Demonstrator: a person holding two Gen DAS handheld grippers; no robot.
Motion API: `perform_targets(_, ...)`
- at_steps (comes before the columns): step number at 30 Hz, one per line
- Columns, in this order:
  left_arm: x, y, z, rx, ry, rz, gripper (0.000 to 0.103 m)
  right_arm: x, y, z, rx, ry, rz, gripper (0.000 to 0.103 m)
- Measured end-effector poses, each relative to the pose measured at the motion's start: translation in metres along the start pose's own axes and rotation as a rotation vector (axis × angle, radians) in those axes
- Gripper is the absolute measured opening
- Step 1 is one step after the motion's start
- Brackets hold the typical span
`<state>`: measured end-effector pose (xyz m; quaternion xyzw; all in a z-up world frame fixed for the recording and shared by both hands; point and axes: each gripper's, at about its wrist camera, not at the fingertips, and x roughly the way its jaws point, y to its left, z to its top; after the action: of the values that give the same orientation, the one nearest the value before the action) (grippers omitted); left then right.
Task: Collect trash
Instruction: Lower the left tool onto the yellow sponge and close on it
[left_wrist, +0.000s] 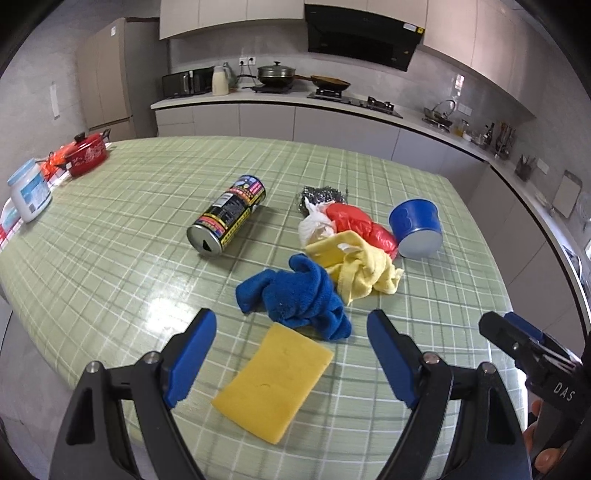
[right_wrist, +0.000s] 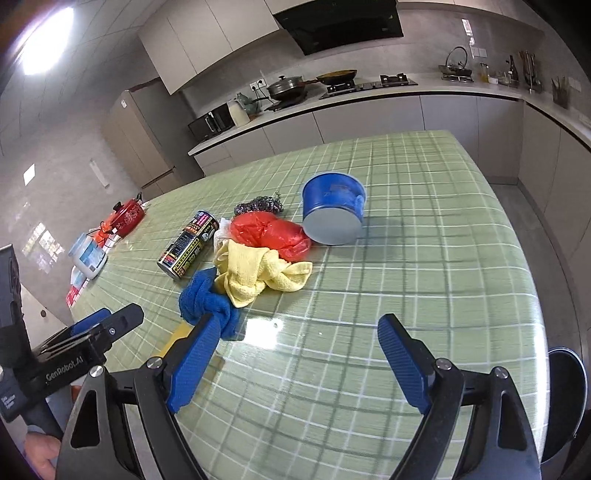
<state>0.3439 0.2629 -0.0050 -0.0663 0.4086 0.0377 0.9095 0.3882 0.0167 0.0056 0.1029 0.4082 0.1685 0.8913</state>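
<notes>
While both the left gripper (left_wrist: 291, 332) and right gripper (right_wrist: 297, 338) hover wide and empty, nothing seems collected: drink can (left_wrist: 227, 219), red plastic bag (left_wrist: 356, 223) and crumpled tissue (left_wrist: 316, 227) lie mid-table.

Both cams sit low at the near edge of the surface (left_wrist: 110, 206), looking forward and down past their own blue fingers (left_wrist: 192, 358) toward the far kitchen wall. Left wrist view is close over the yellow sponge (left_wrist: 273, 384); right wrist view sits further right, over bare checked cloth. They share the same pile: blue cloth (left_wrist: 299, 295), yellow cloth (right_wrist: 258, 273), can (right_wrist: 186, 245), blue cup (right_wrist: 332, 214). Each catches the other gripper at its edge.
</notes>
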Motion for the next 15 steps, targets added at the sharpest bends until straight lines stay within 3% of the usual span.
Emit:
perform_targets(7, 0.007, 0.026, -0.005, 0.084, 0.025, -0.085, 0.085, 0.004, 0.028, -0.014, 0.054, -0.034, -0.059, 0.089)
perform_targets(15, 0.022, 0.042, -0.029, 0.232, 0.089, -0.187, 0.085, 0.002, 0.059, -0.062, 0.175, -0.062, -0.159, 0.089)
